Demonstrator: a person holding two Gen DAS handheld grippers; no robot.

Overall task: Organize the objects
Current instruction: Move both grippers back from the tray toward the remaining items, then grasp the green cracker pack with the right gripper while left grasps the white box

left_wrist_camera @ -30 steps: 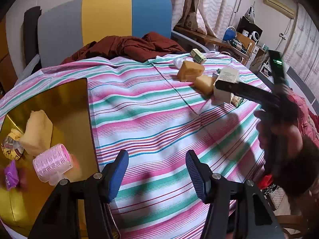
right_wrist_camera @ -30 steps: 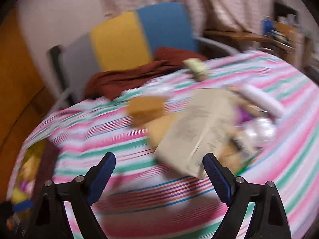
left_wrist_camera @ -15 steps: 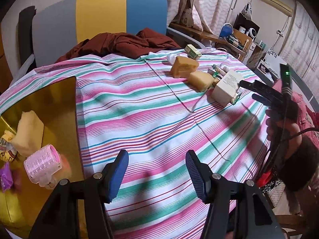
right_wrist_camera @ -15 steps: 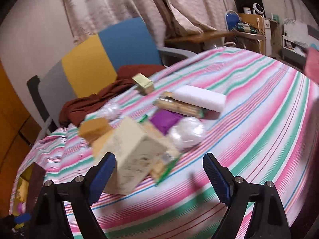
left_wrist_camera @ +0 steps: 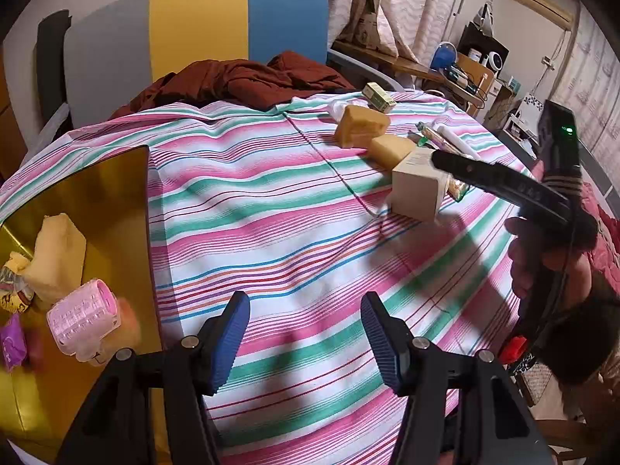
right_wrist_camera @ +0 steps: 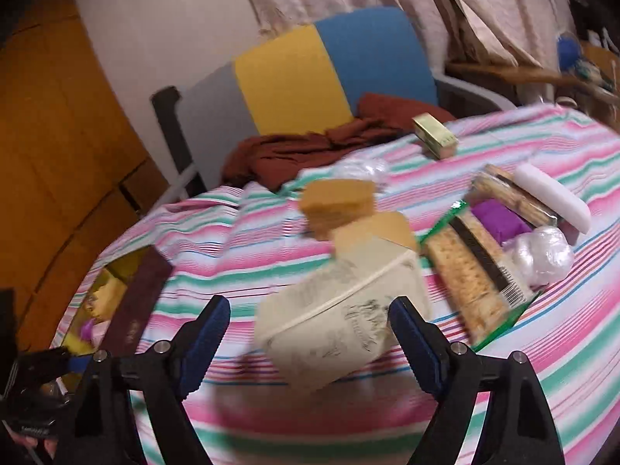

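Observation:
A cream printed box [right_wrist_camera: 341, 310] stands on the striped tablecloth [left_wrist_camera: 271, 209] between the fingers of my right gripper [right_wrist_camera: 310, 337]. Its jaws are closing. The right pad [right_wrist_camera: 410, 337] is at the box's side; a gap remains at the left pad. From the left wrist view the same box [left_wrist_camera: 414, 190] sits under a black right finger [left_wrist_camera: 469, 172]. My left gripper [left_wrist_camera: 304, 333] hangs open over bare cloth, with nothing in it. Beside it, a gold tray [left_wrist_camera: 97, 193] holds a yellow sponge [left_wrist_camera: 58, 255], a pink hair roller [left_wrist_camera: 83, 319] and a purple packet [left_wrist_camera: 13, 343].
Behind the box lie two orange sponges [right_wrist_camera: 337, 201], cracker packs [right_wrist_camera: 472, 267], a purple packet [right_wrist_camera: 500, 217], a white block [right_wrist_camera: 550, 197], a clear wrapped ball [right_wrist_camera: 542, 255] and a small gold box [right_wrist_camera: 434, 135]. A maroon cloth [left_wrist_camera: 240, 81] and a chair [left_wrist_camera: 197, 27] are at the far edge.
My right gripper has swung back over the cream box and its jaws have narrowed around it. The left gripper has stayed put.

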